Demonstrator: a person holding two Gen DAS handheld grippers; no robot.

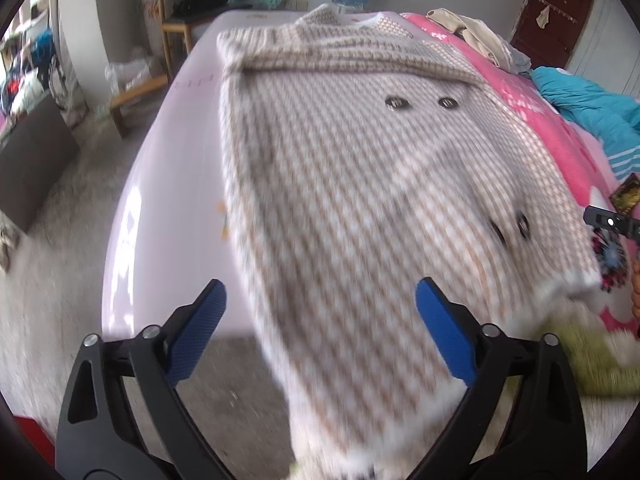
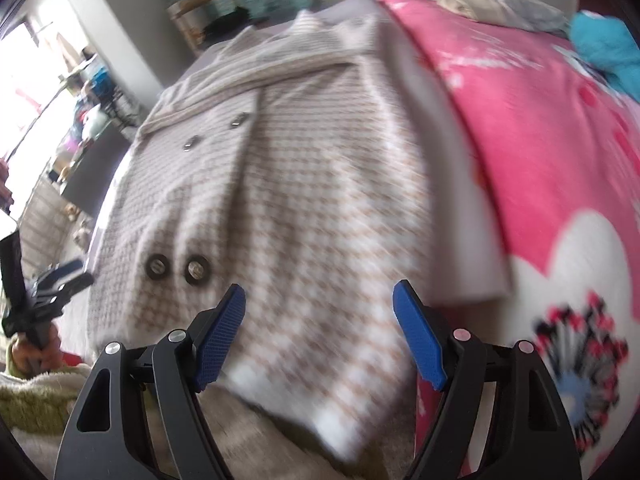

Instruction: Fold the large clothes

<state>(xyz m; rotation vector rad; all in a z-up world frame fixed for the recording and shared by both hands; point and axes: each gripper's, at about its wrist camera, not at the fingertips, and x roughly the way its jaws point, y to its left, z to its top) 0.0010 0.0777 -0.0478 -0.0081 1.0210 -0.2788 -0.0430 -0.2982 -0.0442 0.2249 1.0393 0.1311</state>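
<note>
A beige-and-white houndstooth coat (image 1: pixel 352 168) with dark round buttons (image 1: pixel 394 103) lies spread lengthwise on a bed, collar at the far end, sleeves folded across the chest. Its hem hangs over the near edge. My left gripper (image 1: pixel 320 300) hovers open above the hem's left part, nothing between its blue pads (image 1: pixel 444 328). In the right wrist view the same coat (image 2: pixel 304 184) fills the middle. My right gripper (image 2: pixel 319 304) stands open over the hem's right corner, pads clear of the cloth. The left gripper (image 2: pixel 60 276) shows at the far left there.
A pale lilac sheet (image 1: pixel 172 184) borders the coat on the left, with floor beyond. A pink flowered blanket (image 2: pixel 540 152) lies to the right. Beige clothes (image 1: pixel 472 32) and a turquoise garment (image 1: pixel 592 112) lie at the far right. A wooden chair (image 1: pixel 176 28) stands beyond the bed.
</note>
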